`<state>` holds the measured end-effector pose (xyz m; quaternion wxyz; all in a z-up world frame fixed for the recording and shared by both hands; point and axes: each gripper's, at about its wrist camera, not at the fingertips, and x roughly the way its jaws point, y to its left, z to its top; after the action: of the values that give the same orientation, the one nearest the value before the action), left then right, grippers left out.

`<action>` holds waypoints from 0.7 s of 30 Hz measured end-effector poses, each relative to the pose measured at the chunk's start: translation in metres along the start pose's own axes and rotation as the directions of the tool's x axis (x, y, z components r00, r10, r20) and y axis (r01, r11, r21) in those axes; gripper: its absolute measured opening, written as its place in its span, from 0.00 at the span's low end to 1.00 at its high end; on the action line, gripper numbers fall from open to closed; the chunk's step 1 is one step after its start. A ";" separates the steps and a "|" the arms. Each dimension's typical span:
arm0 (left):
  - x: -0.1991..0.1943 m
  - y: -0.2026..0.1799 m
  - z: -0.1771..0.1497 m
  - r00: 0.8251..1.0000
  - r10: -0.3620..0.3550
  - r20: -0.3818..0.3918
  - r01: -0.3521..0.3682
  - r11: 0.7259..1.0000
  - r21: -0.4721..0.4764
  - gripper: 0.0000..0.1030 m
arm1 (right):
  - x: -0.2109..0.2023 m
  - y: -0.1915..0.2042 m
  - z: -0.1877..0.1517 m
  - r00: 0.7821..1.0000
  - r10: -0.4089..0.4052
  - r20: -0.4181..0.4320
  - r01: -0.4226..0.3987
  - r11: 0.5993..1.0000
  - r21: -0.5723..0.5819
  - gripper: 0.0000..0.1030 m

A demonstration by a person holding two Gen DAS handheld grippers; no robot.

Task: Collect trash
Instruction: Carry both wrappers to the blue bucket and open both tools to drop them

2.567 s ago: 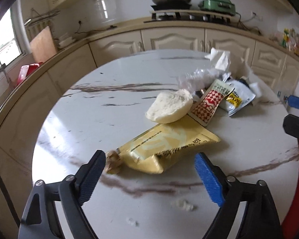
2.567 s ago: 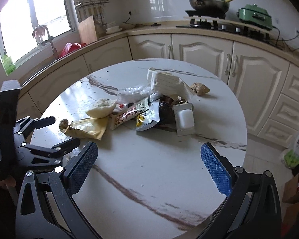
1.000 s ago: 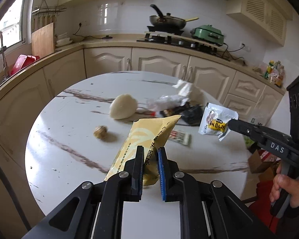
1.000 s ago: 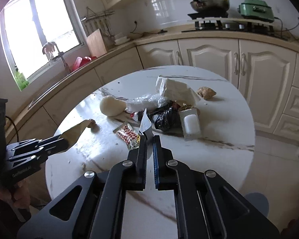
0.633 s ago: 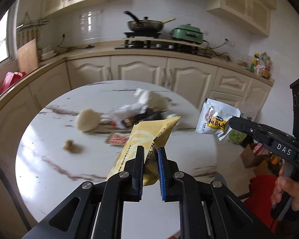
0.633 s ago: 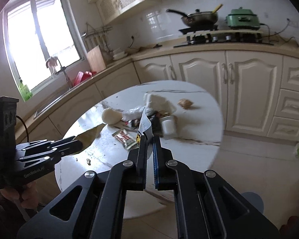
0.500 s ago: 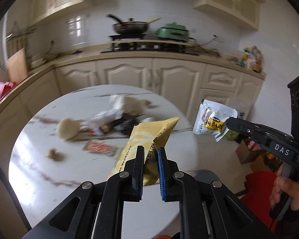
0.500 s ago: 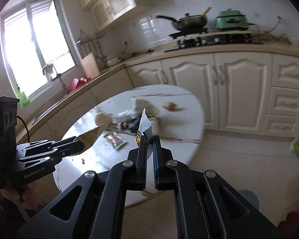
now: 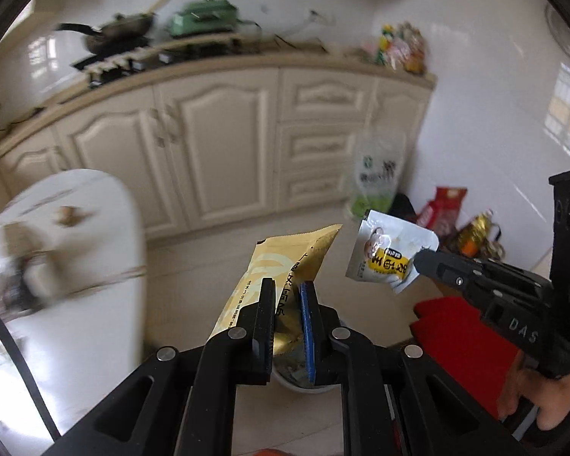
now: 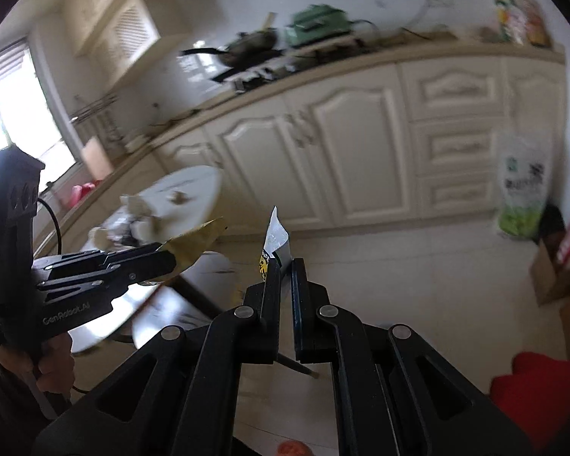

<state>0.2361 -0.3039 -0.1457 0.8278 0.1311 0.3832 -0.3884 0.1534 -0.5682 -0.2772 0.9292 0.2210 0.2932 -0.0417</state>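
Observation:
My left gripper point(image 9: 288, 300) is shut on a long yellow snack wrapper point(image 9: 281, 266), which sticks up from between its jaws over the tiled floor. The same wrapper point(image 10: 197, 245) shows at the left of the right wrist view, clamped in that gripper point(image 10: 163, 262). My right gripper point(image 10: 284, 266) is shut on a small white and yellow sachet point(image 10: 275, 241), seen edge-on. In the left wrist view the sachet point(image 9: 389, 256) hangs flat from the right gripper's tip point(image 9: 420, 260). A pale round bin point(image 9: 304, 376) lies on the floor just behind the left fingers, mostly hidden.
The round marble table point(image 9: 68, 250) with leftover trash point(image 10: 133, 224) lies off to the left. Cream cabinets point(image 9: 216, 152) run along the back. A green-white bag point(image 9: 376, 174), red packs point(image 9: 442, 209) and a cardboard box point(image 10: 551, 273) sit on the floor at right. Something red point(image 9: 463, 345) is beside the bin.
Both grippers have swung right, away from the table and out over the floor, each still clamped on its wrapper. The table has slid to the left edge of both views.

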 end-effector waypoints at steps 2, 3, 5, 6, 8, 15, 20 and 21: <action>0.037 -0.015 0.007 0.999 -0.013 -0.048 0.014 1.000 0.021 0.09 | 0.008 -0.028 -0.008 0.999 -0.029 -0.024 0.030 0.999 0.031 0.06; 0.051 -0.019 0.011 0.998 -0.018 -0.066 0.019 0.999 0.028 0.09 | 0.014 -0.039 -0.012 0.999 -0.040 -0.037 0.041 0.998 0.048 0.06; 0.084 -0.028 0.014 0.994 -0.022 -0.107 0.027 0.999 0.041 0.09 | 0.028 -0.063 -0.021 0.996 -0.064 -0.069 0.069 0.994 0.079 0.06; 0.100 -0.029 0.016 0.992 -0.026 -0.122 0.032 0.998 0.047 0.09 | 0.035 -0.073 -0.025 0.994 -0.073 -0.084 0.081 0.992 0.092 0.06; 0.132 -0.032 0.020 0.988 -0.011 -0.156 0.020 0.998 0.053 0.10 | 0.048 -0.095 -0.036 0.989 -0.087 -0.117 0.101 0.988 0.118 0.06; 0.221 -0.029 0.039 0.969 0.030 -0.245 -0.020 0.999 0.044 0.23 | 0.091 -0.140 -0.070 0.969 -0.092 -0.228 0.134 0.975 0.178 0.06; 0.225 -0.027 0.044 0.969 0.081 -0.234 -0.070 0.996 0.055 0.41 | 0.120 -0.146 -0.086 0.958 -0.078 -0.275 0.135 0.972 0.193 0.06; 0.220 -0.028 0.043 0.970 0.086 -0.228 -0.075 0.996 0.053 0.41 | 0.125 -0.146 -0.087 0.956 -0.072 -0.285 0.131 0.972 0.193 0.06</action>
<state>0.3274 -0.4639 -0.2767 0.7899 0.2086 0.4620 -0.3450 0.1806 -0.6552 -0.4678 0.8473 0.3059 0.4248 -0.0892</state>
